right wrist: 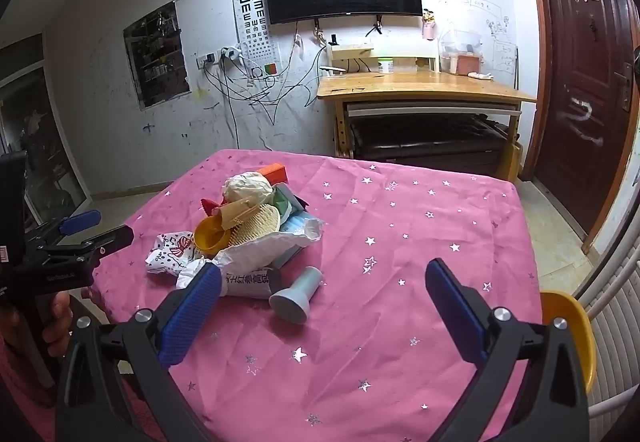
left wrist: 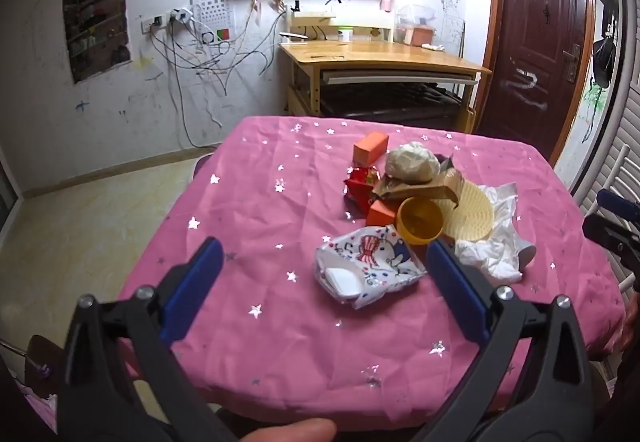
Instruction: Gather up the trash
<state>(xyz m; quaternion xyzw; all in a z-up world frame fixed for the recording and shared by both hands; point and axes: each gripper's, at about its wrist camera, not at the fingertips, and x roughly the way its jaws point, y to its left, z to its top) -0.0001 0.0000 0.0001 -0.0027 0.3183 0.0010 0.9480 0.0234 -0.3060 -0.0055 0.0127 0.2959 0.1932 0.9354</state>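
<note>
Black left claw (left wrist: 324,274) arms, blue ribbed pads (left wrist: 196,286), silver screws.

trash pile (left wrist: 420,210) on table (left wrist: 280,342) | desk (left wrist: 384,58) behind

Tablecloth (left wrist: 280,322) was pink cloth, creased, with shiny foil stars. Cup (left wrist: 419,220) looked like glossy yellow plastic. Tissue (left wrist: 496,242) was crumpled white paper. Desk (right wrist: 420,86) was smooth, glossy wood. Gripper pads (right wrist: 192,314) were matt, textured blue.

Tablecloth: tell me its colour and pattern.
The tablecloth is pink with silver stars, clearest in the right wrist view.
</note>
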